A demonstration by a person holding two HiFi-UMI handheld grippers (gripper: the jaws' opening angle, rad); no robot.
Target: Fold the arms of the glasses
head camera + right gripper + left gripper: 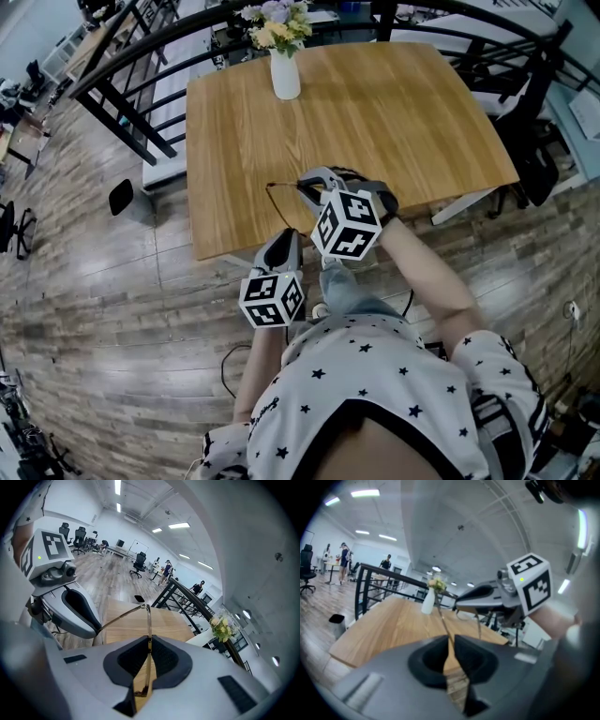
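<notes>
Thin gold-rimmed glasses (277, 187) hang in the air over the near edge of the wooden table (394, 112), held between both grippers. My right gripper (306, 184) is shut on the front frame, which runs edge-on out of its jaws (148, 620) to a hinge corner. From that corner one arm (117, 617) stretches left to my left gripper (77, 609). My left gripper (284, 236) sits just below and nearer me. That thin arm (443, 620) enters its jaws, and it is shut on the arm's end. A lens rim (463, 616) shows under the right gripper (457, 604).
A white vase of flowers (285, 75) stands at the table's far edge. A black railing (122, 56) runs behind and to the left of the table, and a small black object (120, 197) lies on the wood floor. People stand far off (344, 555).
</notes>
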